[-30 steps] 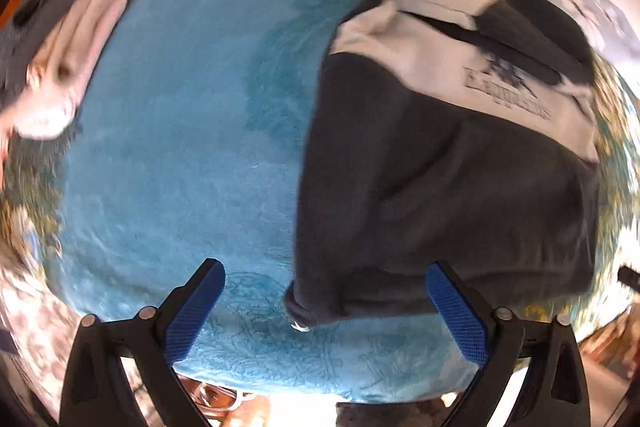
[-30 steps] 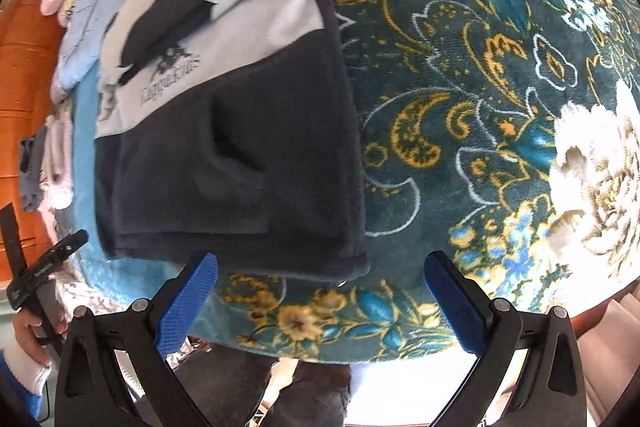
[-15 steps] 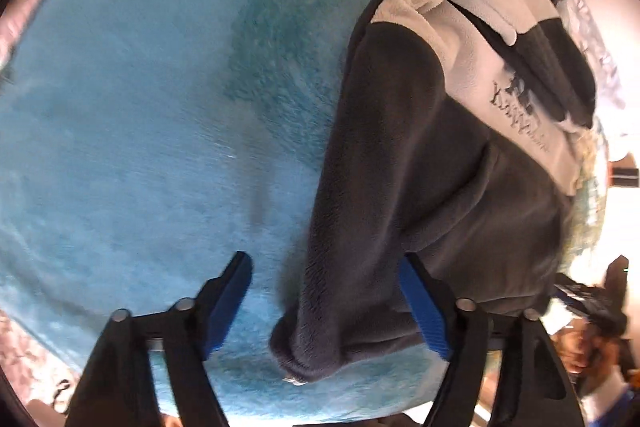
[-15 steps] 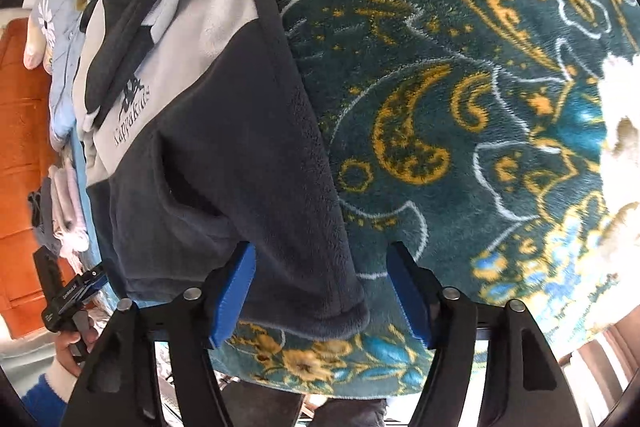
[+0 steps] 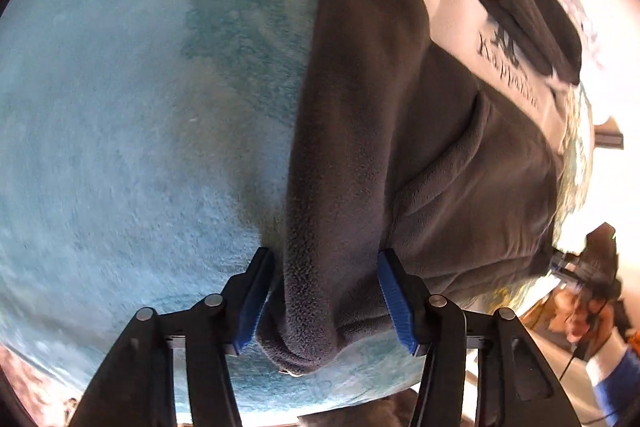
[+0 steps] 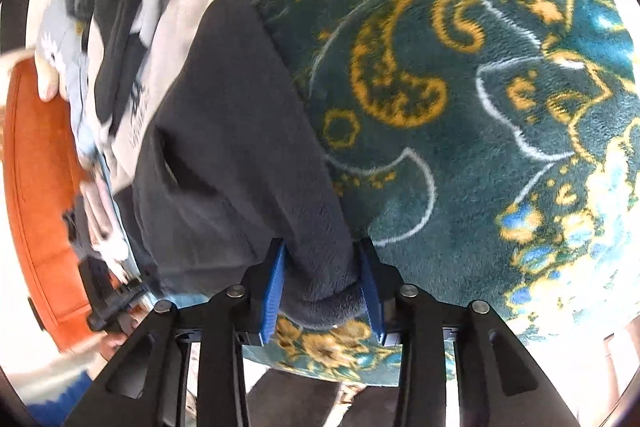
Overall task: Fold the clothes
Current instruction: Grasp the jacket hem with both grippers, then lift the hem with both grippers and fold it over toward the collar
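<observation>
1. Left gripper (image 5: 326, 301): its jaws, wide apart a second ago, are now about half shut and closing round the near corner of the fleece (image 5: 420, 155). The blue pads stand at 9 and 3 o'clock of that rolled hem; the left pad seems just clear of the cloth, the right one touches or nearly touches it, so no firm pinch yet.

2. Right gripper (image 6: 322, 291): it too was wide apart a second ago and has dropped onto the other near corner. Its jaws are narrower, closing, with the dark hem bunched between the pads and bulging out at 6 o'clock. Both pads look to be pressing on it.

3. Beyond the jaws, the fleece lies flat on the blanket (image 6: 480, 107), dark body near, pale chest band with lettering at 1 o'clock in the left view, hood and sleeves heaped farthest off.

4. The blanket is plain blue (image 5: 140, 107) on the left side and dark teal with gold scrolls on the right.

5. Judgement: both hem corners are almost secured, so lifting the bottom edge toward the collar for a fold looks next. The left corner could slip if it is raised early.
</observation>
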A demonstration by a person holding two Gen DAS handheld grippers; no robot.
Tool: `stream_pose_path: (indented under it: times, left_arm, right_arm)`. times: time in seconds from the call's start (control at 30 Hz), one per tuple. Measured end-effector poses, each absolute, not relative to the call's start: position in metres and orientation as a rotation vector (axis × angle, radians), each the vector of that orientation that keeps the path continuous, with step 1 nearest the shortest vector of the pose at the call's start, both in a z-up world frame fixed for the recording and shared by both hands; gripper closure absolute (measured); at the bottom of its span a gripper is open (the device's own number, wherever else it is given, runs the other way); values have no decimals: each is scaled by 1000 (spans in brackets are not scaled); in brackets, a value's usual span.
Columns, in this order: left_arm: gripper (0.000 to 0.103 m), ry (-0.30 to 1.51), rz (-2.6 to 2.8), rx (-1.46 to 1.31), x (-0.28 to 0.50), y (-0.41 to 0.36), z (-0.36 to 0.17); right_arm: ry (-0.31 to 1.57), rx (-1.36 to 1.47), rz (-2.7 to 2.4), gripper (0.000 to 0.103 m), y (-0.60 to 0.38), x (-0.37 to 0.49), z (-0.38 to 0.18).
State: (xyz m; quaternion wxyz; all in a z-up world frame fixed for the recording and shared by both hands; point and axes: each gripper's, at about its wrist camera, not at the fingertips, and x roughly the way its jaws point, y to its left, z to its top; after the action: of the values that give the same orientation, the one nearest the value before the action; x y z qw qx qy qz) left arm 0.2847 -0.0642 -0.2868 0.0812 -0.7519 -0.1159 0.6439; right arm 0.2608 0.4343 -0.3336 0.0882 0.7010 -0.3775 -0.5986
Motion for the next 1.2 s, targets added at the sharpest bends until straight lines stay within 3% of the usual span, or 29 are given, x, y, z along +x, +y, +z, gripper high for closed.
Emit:
stream_pose_path:
  times: [0.07, 0.1, 0.27, 0.37, 0.57, 0.83, 1.0, 1.2]
  left_arm:
    - [73, -300, 1908, -2265, 286, -62, -287]
    - [81, -296, 1893, -2273, 288, -61, -286]
    - [93, -227, 1871, -2279, 297, -52, -273]
    - [95, -382, 1877, -2265, 291, -58, -255]
    - [95, -700, 1964, -2061, 244, -78, -190]
    - [95, -856, 2057, -1898, 95, -99, -162]
    - [94, -947, 2081, -1905, 10, -92, -194]
    - [92, -1110, 2037, -1993, -19, -95, -230]
  right_arm:
    - [-1070, 2106, -1777, 68, 432, 258, -333]
    - [-1028, 2123, -1772, 74, 429, 257, -332]
    - [-942, 2183, -1750, 85, 431, 261, -327]
    - [-1022, 2155, -1740, 91, 437, 256, -313]
    - [-1340, 1879, -1768, 92, 463, 217, -256]
    - [-1574, 1577, -1826, 92, 461, 78, -192]
    - [-1581, 1561, -1869, 92, 452, 9, -195]
    - [-1596, 1643, -1891, 91, 444, -31, -222]
